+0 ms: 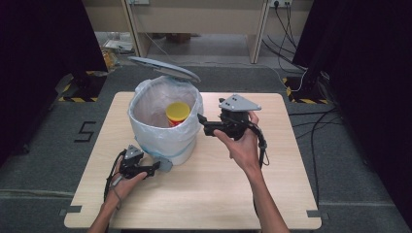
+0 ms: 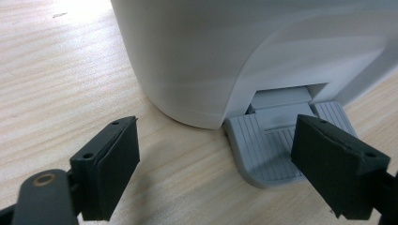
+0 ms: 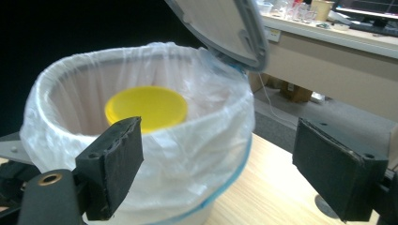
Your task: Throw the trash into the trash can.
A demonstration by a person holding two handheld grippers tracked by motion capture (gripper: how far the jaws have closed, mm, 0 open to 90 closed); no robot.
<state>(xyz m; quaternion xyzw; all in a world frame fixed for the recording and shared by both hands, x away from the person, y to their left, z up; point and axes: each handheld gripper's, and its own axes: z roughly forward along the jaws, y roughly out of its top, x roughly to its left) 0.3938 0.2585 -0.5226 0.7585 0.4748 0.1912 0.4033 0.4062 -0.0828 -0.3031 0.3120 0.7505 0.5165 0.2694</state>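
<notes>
A white pedal bin (image 1: 165, 138) lined with a clear plastic bag (image 3: 197, 154) stands on the wooden table (image 1: 218, 189), its grey lid (image 1: 164, 68) raised. A container with a yellow cap (image 1: 178, 110) (image 3: 146, 107) stands inside the bin. My left gripper (image 1: 154, 169) (image 2: 216, 173) is open, low on the table, with its right jaw resting on the grey foot pedal (image 2: 277, 140) (image 1: 165, 164). My right gripper (image 1: 201, 124) (image 3: 218, 164) is open with nothing between its jaws, held just right of the bin's rim and pointing at it.
A pale desk (image 1: 194, 19) stands beyond the table, with cables (image 1: 291, 29) on the floor at the back right. Black curtains (image 1: 369, 73) hang on both sides. Bare tabletop lies in front and to the right of the bin.
</notes>
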